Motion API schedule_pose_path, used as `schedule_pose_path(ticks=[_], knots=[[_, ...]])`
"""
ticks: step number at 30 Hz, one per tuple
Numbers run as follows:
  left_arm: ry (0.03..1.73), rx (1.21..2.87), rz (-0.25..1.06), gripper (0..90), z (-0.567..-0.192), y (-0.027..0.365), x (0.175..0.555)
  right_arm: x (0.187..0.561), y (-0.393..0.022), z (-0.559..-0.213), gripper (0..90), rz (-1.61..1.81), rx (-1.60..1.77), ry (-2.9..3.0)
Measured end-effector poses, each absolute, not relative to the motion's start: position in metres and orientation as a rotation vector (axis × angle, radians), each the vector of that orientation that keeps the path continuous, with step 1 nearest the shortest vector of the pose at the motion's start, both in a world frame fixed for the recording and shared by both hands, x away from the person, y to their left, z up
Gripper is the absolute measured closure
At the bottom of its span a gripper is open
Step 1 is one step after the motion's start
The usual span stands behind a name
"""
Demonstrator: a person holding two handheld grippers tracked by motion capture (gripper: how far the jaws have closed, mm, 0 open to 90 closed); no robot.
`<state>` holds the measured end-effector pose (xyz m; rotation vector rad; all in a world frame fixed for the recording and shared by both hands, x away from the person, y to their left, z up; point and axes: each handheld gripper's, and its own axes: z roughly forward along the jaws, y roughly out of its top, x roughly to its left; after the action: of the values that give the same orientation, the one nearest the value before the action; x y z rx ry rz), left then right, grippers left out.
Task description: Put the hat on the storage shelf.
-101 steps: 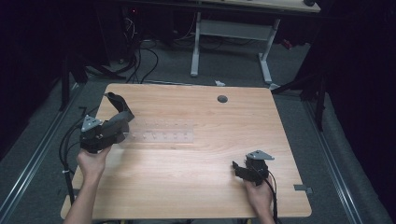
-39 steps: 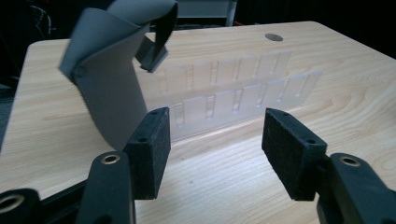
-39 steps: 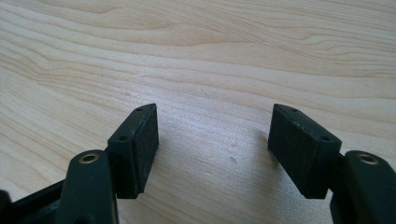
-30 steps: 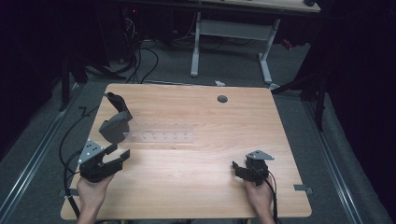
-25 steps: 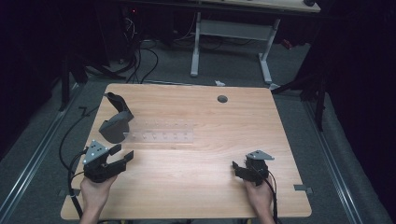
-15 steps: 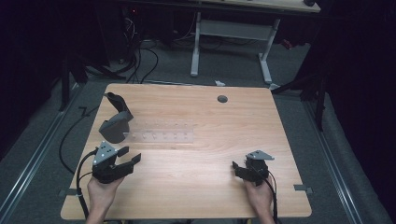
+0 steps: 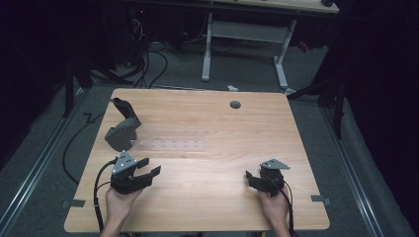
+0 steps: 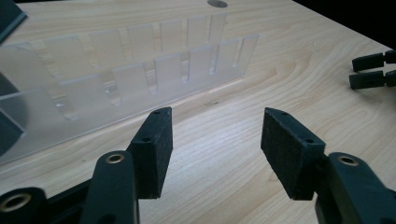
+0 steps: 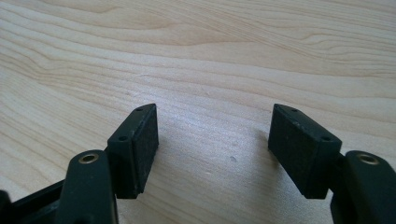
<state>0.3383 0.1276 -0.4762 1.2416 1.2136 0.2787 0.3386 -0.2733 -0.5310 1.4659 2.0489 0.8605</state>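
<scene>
My left gripper (image 7: 150, 166) rests low over the near left of the wooden table (image 7: 217, 123), open, with nothing between its pads. In the left gripper view its jaws (image 8: 215, 126) point at a clear plastic slotted rack (image 8: 140, 79), which lies a short way ahead. In the high view the rack (image 7: 170, 144) sits left of the table's middle. A dark grey angular object (image 7: 121, 131) stands at the rack's left end. Near the front right, my right gripper (image 7: 250, 178) is open and empty. In its own view the right gripper (image 9: 212, 126) hovers just above bare wood.
A round cable hole (image 7: 235, 104) sits near the table's far edge. Beyond the table stand a white desk frame (image 7: 244, 34) and cables on the dark floor. The right gripper's jaw tips (image 8: 373, 70) show at the right edge of the left gripper view.
My left gripper has drawn back from the dark grey object toward the near edge and a little to the right. The object stays by the rack. The right gripper has not moved.
</scene>
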Motion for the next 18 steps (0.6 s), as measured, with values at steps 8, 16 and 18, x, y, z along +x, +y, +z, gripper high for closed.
schedule_pose_path(ticks=[8,16,18], knots=[[1.230,1.276,0.273,43.7,-0.488,0.118,0.342,0.339,-0.273,-0.531,33.5,0.861,1.466,2.049],[1.248,1.313,0.287,43.1,-0.502,0.111,0.346,0.339,-0.273,-0.531,33.4,0.861,1.466,2.049],[1.255,1.329,0.294,42.7,-0.506,0.110,0.347,0.339,-0.273,-0.531,33.4,0.861,1.466,2.049]])
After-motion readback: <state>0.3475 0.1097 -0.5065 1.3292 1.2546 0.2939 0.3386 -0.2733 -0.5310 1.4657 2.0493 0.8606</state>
